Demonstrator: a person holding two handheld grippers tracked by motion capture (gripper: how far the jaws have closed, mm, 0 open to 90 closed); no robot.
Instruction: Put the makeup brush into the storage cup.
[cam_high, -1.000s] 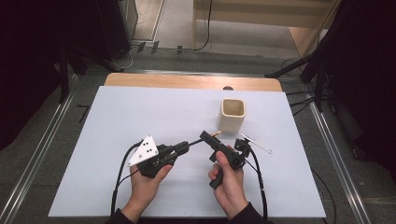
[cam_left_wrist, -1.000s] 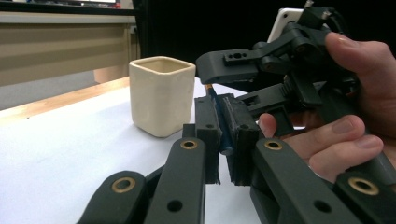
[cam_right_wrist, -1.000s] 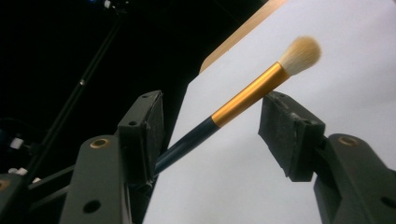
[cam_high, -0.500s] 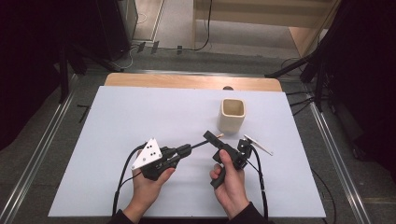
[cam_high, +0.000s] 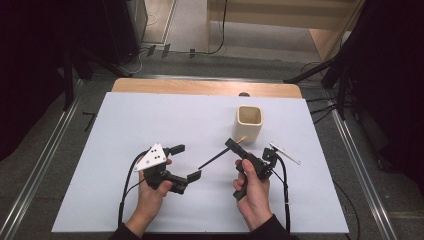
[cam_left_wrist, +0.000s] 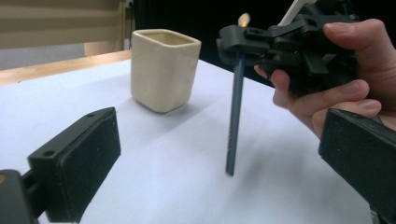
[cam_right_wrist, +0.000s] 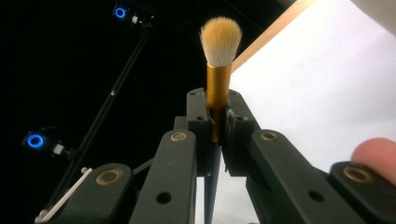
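- While the right gripper (cam_high: 231, 145) holds a brush (cam_high: 218, 156), its jaws, which have just been closing, are clamped on the gold ferrule (cam_right_wrist: 218, 88); pale bristles (cam_right_wrist: 221, 41) stand above the jaw tips in the right gripper view.
- Brush handle (cam_left_wrist: 235, 112) is dark and slim, slanting down from the right gripper toward the white table (cam_high: 150, 120); from the left gripper view I cannot tell if its tip touches the surface.
- Left gripper (cam_high: 187, 162): jaws have just been opening and stand wide apart, nothing between them; lower jaw tip lies near the handle's free end.
- Cream square cup (cam_high: 249, 123) stands upright just beyond the right gripper.
- A white stick (cam_high: 285, 153) lies on the table to the right of the right gripper.
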